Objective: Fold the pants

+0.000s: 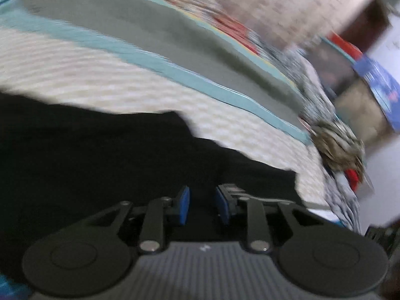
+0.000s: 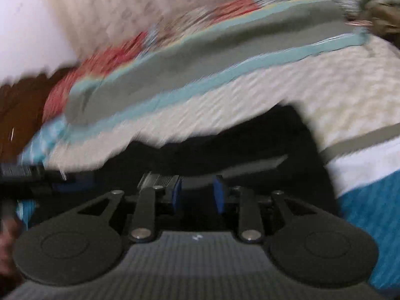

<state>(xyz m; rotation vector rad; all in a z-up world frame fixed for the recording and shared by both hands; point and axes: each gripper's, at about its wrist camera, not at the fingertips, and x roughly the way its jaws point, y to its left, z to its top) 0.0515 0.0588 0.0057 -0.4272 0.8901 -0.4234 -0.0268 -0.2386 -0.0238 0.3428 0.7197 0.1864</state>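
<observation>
A bed (image 1: pixel 125 85) fills both my views, spread with a cream textured cover and, further off, a grey blanket edged in teal (image 1: pixel 160 40); everything is smeared by blur, so fine detail is lost; the black pants (image 1: pixel 105 155) lie flat on the cream cover directly ahead of me, a dark mass running from nine o'clock to about three o'clock in the left wrist view and rising toward one o'clock in the right wrist view; my left claw (image 1: pixel 202 205) hovers low over the cloth with its blue pads parted by a narrow gap and nothing that I can see pinched between them; my right claw (image 2: pixel 196 195) stands the same way, slightly ajar over black fabric, its pads pressing on nothing; the left claw's dark body shows at nine o'clock in the right view, so the two sit side by side at the near edge; I judge the pants' long axis runs crosswise to both claws, so each is about equally near, and the fold should carry the near edge away toward twelve o'clock.
</observation>
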